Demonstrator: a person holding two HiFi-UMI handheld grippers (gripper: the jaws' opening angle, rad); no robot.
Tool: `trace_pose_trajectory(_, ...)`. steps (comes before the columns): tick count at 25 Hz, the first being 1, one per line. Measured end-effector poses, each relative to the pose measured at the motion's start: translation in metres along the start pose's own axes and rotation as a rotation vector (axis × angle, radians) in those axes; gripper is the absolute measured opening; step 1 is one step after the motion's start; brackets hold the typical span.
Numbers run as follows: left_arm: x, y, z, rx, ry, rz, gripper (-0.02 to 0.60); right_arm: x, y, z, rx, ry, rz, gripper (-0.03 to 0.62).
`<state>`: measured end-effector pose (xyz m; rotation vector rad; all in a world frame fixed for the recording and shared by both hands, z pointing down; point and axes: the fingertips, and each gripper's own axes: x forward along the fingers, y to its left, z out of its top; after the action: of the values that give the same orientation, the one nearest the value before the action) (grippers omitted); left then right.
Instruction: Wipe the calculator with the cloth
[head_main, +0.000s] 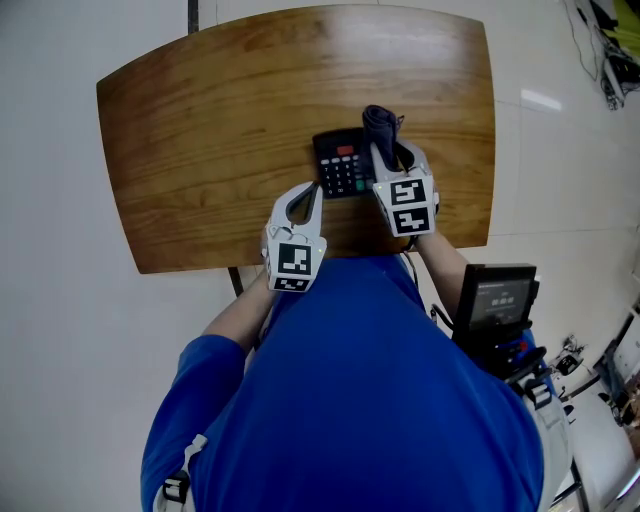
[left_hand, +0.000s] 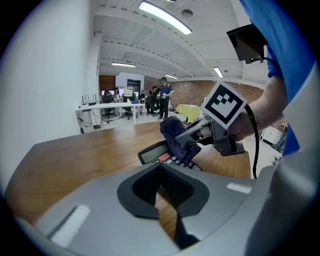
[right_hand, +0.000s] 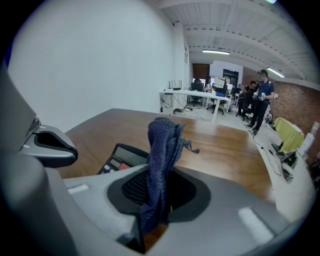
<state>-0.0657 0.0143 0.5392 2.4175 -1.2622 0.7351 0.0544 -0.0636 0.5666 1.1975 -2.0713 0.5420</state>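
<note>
Holding my left gripper (head_main: 313, 192) clenched, empty, just beside the calculator (head_main: 340, 165) at the table's (head_main: 200, 130) near edge; right gripper (head_main: 393, 158) pinches the cloth (head_main: 380, 125) over its right side. I'd brace left, then drag the cloth flat and lightly

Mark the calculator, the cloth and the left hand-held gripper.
calculator (head_main: 338, 172): head view, on its keypad.
cloth (right_hand: 161, 150): right gripper view, on its bunched middle.
left hand-held gripper (head_main: 311, 190): head view, at its fingertips.
</note>
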Motion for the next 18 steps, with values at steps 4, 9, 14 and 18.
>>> trace_pose_trajectory(4, -0.002, 0.001, 0.0, 0.0, -0.006, 0.011, 0.005, 0.0, 0.011, 0.006, -0.004, -0.014, 0.026, 0.083)
trace_pose_trajectory(9, -0.012, 0.005, 0.001, 0.004, -0.007, 0.046, 0.005, -0.001, 0.055, 0.021, -0.05, -0.055, 0.13, 0.083)
trace_pose_trajectory(14, -0.029, 0.006, -0.001, 0.002, 0.003, 0.09, 0.005, -0.004, 0.102, 0.027, -0.082, -0.074, 0.243, 0.083)
trace_pose_trajectory(18, -0.037, 0.006, 0.0, 0.004, 0.007, 0.107, 0.005, 0.001, 0.111, 0.02, -0.099, -0.026, 0.269, 0.083)
